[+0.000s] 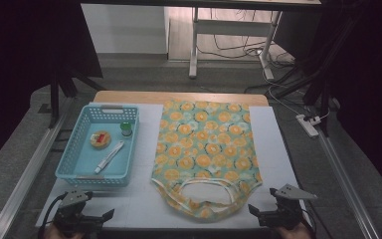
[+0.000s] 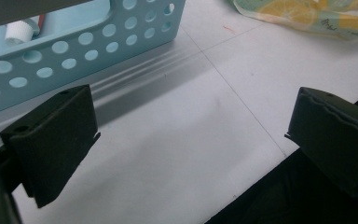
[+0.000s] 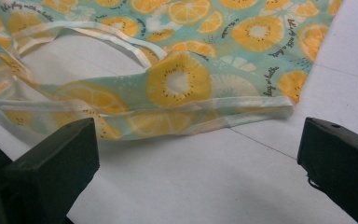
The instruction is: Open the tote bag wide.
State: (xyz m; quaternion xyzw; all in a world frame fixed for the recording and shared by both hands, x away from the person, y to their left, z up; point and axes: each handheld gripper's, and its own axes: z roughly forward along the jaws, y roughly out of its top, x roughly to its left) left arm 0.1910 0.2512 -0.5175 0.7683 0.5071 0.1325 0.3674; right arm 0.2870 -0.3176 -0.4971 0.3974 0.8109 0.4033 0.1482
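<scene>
Both grippers, left gripper (image 1: 101, 217) and right gripper (image 1: 258, 211), rest with jaws spread and empty, the fruit-print garment (image 3: 177, 84) flat just ahead of the right jaws, ready for gripping.

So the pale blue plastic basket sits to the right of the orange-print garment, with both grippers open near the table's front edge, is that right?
Not quite. The high view shows the pale blue perforated plastic basket to the left of the teal garment printed with orange slices, not the right. The rest holds: the left gripper and right gripper are open near the front edge.
</scene>
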